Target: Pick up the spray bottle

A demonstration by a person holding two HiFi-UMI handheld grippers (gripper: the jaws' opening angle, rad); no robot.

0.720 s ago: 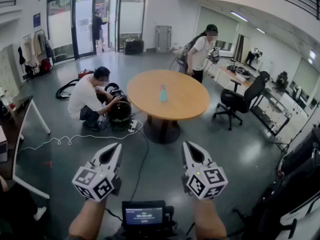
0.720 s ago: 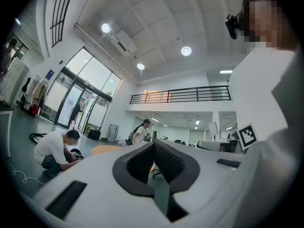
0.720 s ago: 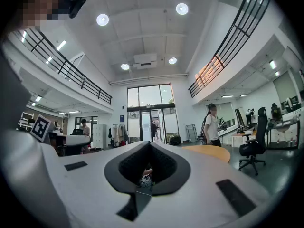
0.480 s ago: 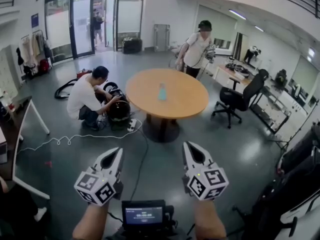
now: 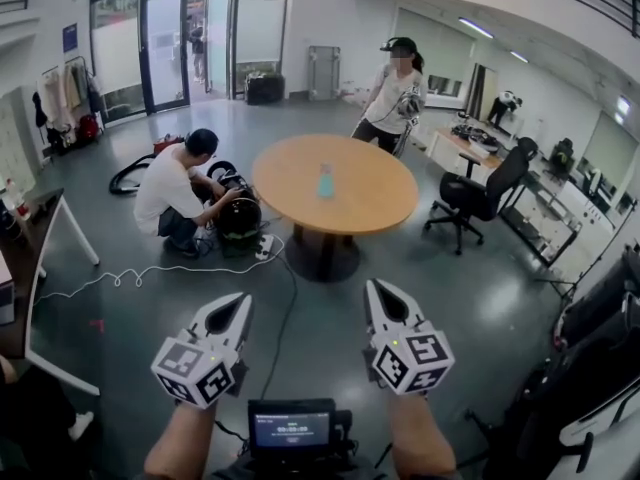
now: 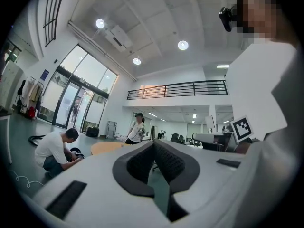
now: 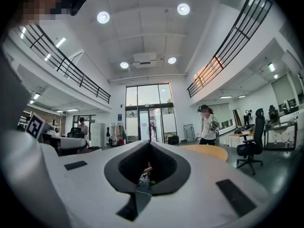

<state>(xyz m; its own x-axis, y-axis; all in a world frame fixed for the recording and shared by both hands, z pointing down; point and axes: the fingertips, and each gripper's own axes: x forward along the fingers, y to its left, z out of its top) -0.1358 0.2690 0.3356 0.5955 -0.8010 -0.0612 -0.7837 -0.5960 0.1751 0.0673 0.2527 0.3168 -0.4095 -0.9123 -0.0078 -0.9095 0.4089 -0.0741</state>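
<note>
A light blue spray bottle (image 5: 325, 182) stands upright near the middle of a round wooden table (image 5: 370, 203), far ahead of me in the head view. My left gripper (image 5: 237, 301) and right gripper (image 5: 377, 288) hang side by side low in that view, well short of the table, both shut with nothing between the jaws. In the left gripper view the gripper (image 6: 153, 144) points level, and the table's edge (image 6: 105, 147) shows beyond its tips. In the right gripper view the gripper (image 7: 149, 144) is level too, with the table (image 7: 209, 151) at its right. The bottle is hidden in both gripper views.
A person in white (image 5: 170, 190) crouches left of the table beside a black machine (image 5: 240, 220). Another person (image 5: 393, 96) stands behind the table. A white cable (image 5: 150, 276) runs across the floor. An office chair (image 5: 485, 196) is at the right, a desk edge (image 5: 40, 268) at the left.
The standing person behind the table has shifted slightly left and turned. My left gripper has drifted a little to the right and down. The bottle has not moved.
</note>
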